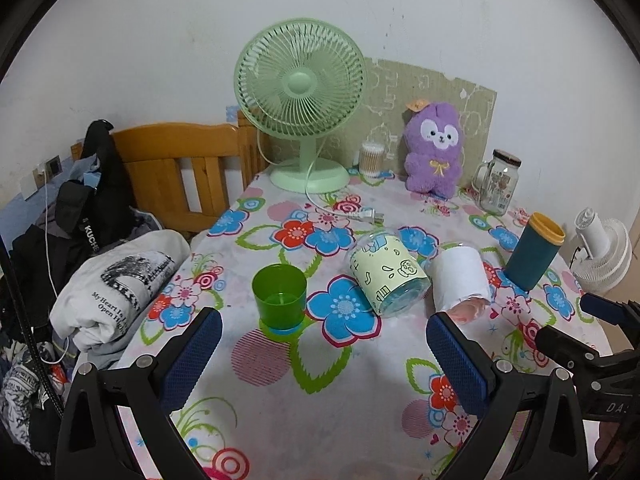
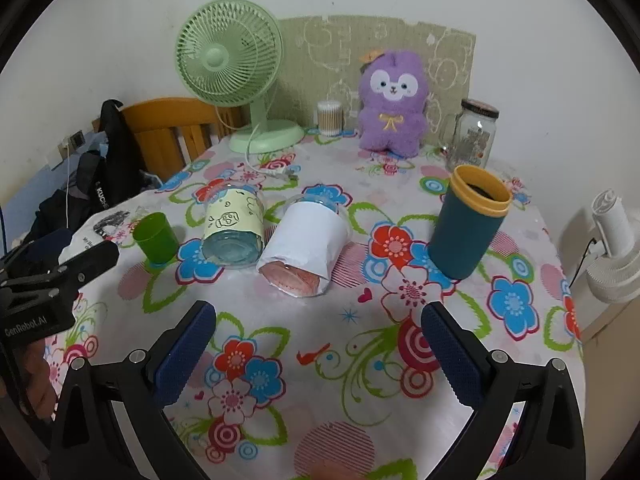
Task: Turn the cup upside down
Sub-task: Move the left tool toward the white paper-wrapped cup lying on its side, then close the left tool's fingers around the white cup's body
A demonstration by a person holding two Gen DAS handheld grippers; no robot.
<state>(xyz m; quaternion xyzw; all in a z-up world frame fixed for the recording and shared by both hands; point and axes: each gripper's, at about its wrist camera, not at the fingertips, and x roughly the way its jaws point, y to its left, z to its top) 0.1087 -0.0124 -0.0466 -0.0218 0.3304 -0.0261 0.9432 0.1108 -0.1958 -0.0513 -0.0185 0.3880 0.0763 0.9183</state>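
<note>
Several cups stand on a flowered tablecloth. A green cup stands upright, mouth up; it also shows in the right wrist view. A clear cup with a pale yellow cartoon sleeve lies on its side. A cup with a white sleeve lies on its side beside it. A teal cup with a yellow rim stands upright. My left gripper is open and empty just short of the green cup. My right gripper is open and empty in front of the white-sleeved cup.
At the back stand a green fan, a cotton swab jar, a purple plush toy and a glass jar mug. The fan's plug lies on the cloth. Clothes pile up left, a white fan stands right.
</note>
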